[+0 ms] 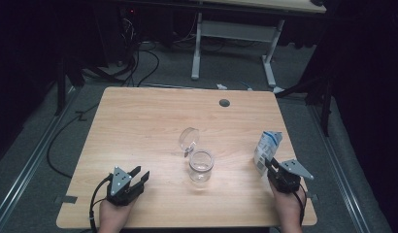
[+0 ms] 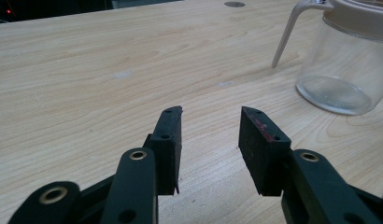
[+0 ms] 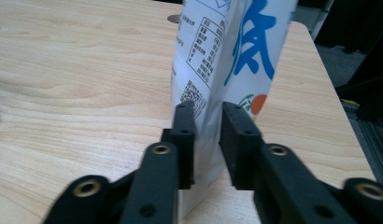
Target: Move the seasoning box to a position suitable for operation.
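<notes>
Two claws in play: my right gripper [image 3: 208, 140] is clamped on the white-and-blue printed pouch [image 3: 227, 60] at the table's near right. My left gripper [image 2: 210, 140] rests released, near left. Judging by the clear glass jar [image 1: 201, 166] standing mid-table, hinged lid open and apparently empty, any filling is not yet done.

Two black tools [image 1: 140, 175] [image 1: 269, 165] with grey three-cornered plates, brass-ringed screw holes, black cables.

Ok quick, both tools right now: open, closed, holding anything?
Left tool: open, empty, low over the table.
Right tool: closed on the edge of the white and blue pouch.
</notes>
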`<move>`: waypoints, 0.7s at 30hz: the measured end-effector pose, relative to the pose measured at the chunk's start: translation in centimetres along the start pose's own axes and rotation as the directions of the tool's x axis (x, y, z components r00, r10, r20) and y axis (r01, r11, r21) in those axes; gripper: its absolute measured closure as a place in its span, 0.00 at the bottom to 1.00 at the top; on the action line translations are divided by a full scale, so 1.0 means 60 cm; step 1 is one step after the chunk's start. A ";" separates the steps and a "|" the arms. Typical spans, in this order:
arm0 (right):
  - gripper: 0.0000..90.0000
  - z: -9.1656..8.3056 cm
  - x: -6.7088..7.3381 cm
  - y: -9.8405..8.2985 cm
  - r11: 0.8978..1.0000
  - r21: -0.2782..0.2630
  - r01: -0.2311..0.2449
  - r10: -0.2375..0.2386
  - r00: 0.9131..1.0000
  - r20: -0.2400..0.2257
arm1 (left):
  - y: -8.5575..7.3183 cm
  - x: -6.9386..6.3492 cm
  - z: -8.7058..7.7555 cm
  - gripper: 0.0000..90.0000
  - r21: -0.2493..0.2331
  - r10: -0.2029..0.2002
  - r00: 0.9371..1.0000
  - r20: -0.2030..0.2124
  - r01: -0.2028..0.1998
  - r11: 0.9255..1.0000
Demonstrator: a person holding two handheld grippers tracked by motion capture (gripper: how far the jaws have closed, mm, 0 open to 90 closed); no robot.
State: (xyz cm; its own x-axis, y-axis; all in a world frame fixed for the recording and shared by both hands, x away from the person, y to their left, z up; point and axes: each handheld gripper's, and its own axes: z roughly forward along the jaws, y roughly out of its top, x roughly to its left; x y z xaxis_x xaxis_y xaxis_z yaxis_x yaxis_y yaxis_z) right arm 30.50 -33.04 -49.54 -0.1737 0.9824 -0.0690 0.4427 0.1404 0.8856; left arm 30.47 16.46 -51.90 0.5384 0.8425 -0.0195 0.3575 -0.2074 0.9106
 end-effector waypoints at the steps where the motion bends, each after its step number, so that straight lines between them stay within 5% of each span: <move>1: 0.92 -0.001 -0.002 0.000 1.000 0.000 -0.001 0.001 1.000 0.002 | 0.000 0.000 0.000 0.67 0.000 0.000 1.000 0.001 0.000 1.000; 9: 0.97 -0.014 -0.017 -0.006 1.000 0.002 -0.013 0.013 1.000 0.000 | 0.005 -0.004 0.009 0.67 -0.002 0.007 1.000 0.016 -0.007 1.000; 14: 0.77 -0.016 -0.025 -0.005 0.998 -0.032 -0.051 0.050 0.998 -0.043 | 0.005 -0.005 0.011 0.66 0.002 0.012 1.000 0.016 -0.012 1.000; 21: 0.68 -0.005 -0.022 0.007 0.999 -0.038 -0.032 0.030 0.998 -0.053 | -0.003 0.001 -0.004 0.66 -0.006 0.001 1.000 -0.003 -0.001 1.000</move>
State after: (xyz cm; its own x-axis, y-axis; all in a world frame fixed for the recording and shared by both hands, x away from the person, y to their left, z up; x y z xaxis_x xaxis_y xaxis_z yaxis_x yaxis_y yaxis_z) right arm 30.64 -34.32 -48.91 -0.2072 0.9781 -0.0179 0.4147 0.1044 0.9040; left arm 30.25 16.69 -51.94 0.5366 0.8437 -0.0172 0.3525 -0.2057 0.9129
